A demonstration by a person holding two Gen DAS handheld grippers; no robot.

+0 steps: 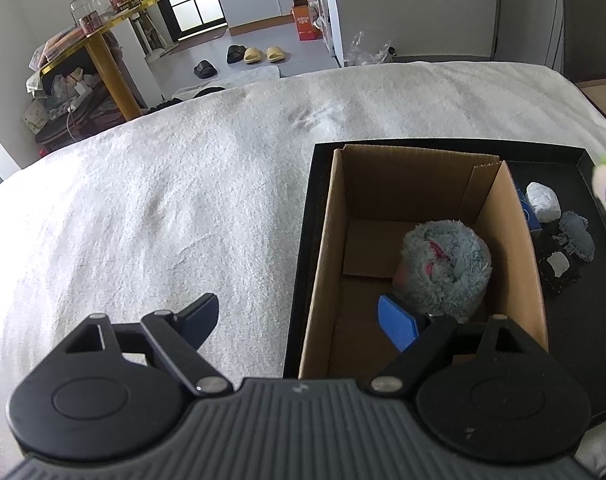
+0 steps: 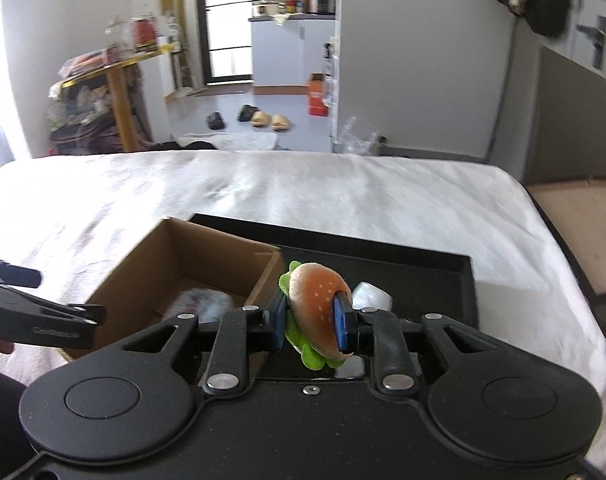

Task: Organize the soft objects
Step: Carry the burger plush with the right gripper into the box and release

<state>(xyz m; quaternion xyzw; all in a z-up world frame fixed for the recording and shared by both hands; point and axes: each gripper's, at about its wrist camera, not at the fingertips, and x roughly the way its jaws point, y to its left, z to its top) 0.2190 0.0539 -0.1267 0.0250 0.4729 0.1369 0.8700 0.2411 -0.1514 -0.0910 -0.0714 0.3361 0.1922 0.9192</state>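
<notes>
Right tongs (image 2: 311, 322) pinch burger plush (image 2: 317, 316); left tongs (image 1: 299, 322) wide.

Nothing legible from here — the print on the orange carton (image 1: 304, 20) on the floor is too small and blurred.

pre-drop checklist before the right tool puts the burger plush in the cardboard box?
1. Right tool shut on burger plush: ok.
2. Plush over cardboard box opening: not ok, it hangs beside the right wall, over the black tray.
3. Room in box: ok, only the fluffy grey plush sits inside.
4. Left tool out of the way: not ok, open, one finger above the box.
5. Grip firmness: cannot tell.
</notes>
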